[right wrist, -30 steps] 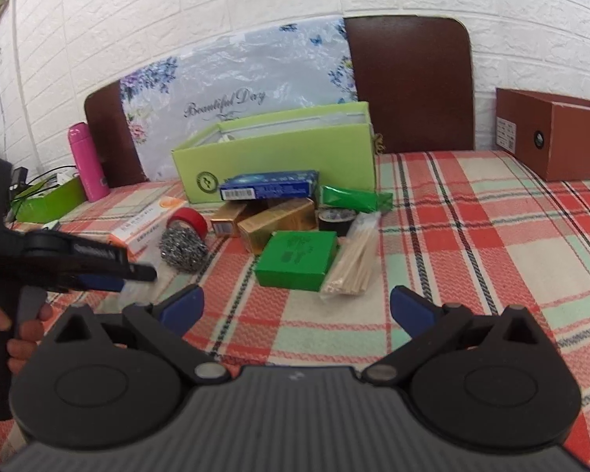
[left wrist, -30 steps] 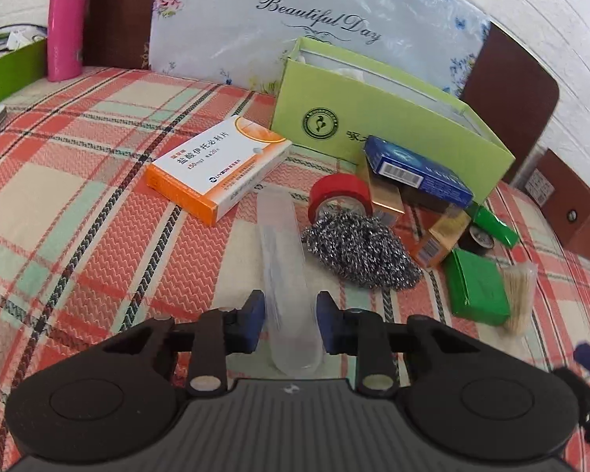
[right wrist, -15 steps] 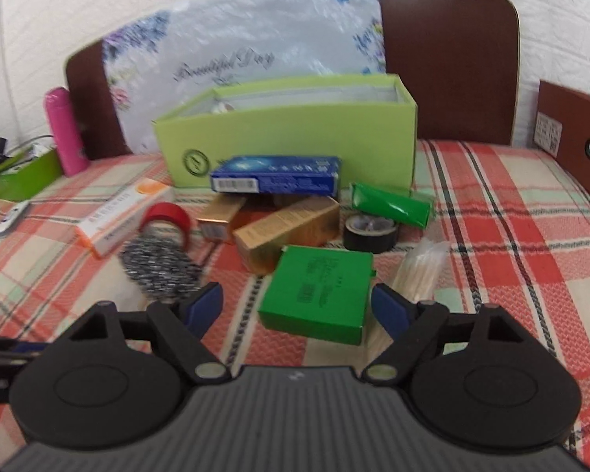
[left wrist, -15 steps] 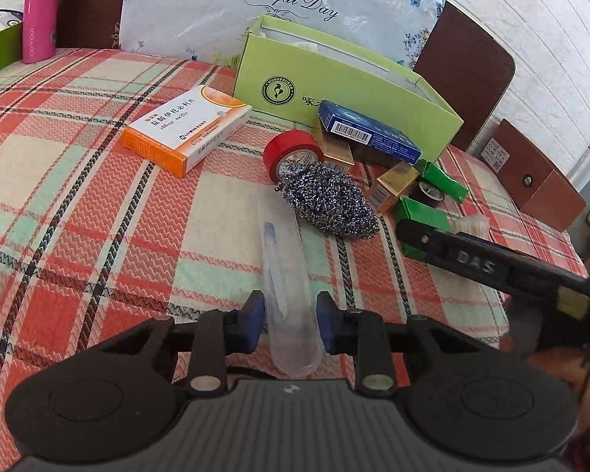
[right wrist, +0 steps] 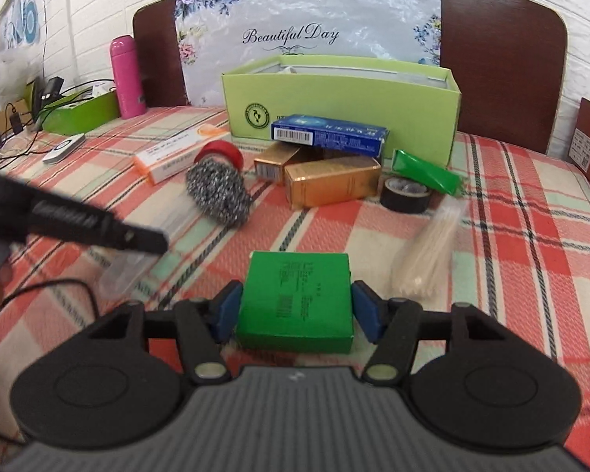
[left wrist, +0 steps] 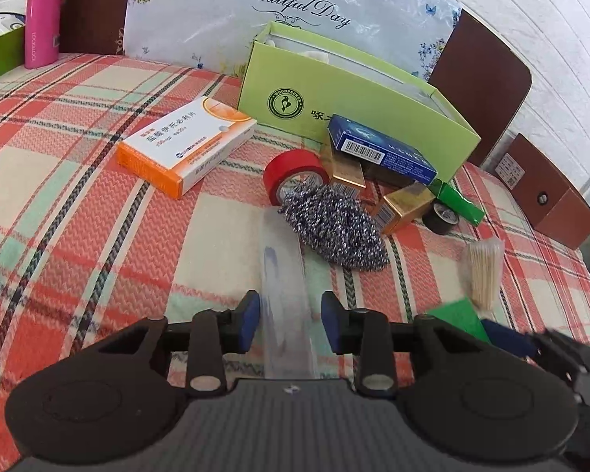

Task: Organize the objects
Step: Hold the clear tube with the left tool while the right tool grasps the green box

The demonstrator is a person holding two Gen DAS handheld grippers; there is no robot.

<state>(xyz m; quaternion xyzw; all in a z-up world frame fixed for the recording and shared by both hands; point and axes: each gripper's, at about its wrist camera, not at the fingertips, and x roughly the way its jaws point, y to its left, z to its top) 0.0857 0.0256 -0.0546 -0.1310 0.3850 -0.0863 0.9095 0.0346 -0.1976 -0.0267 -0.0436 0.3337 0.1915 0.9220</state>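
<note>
Task at early stage: most items loose on tablecloth point(left wrist: 78, 204) before lime open box point(right wrist: 342, 98). Left gripper point(left wrist: 290, 320) jaws just widened, clear tube point(left wrist: 283, 275) between, pads off it. Right gripper point(right wrist: 295, 308) jaws just narrowed round green box point(right wrist: 297, 299), contact uncertain

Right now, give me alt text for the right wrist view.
The right gripper, closing, straddles a green box on a plaid cloth. Behind lie toothpicks, a scourer, gold boxes and a lime box.
</note>
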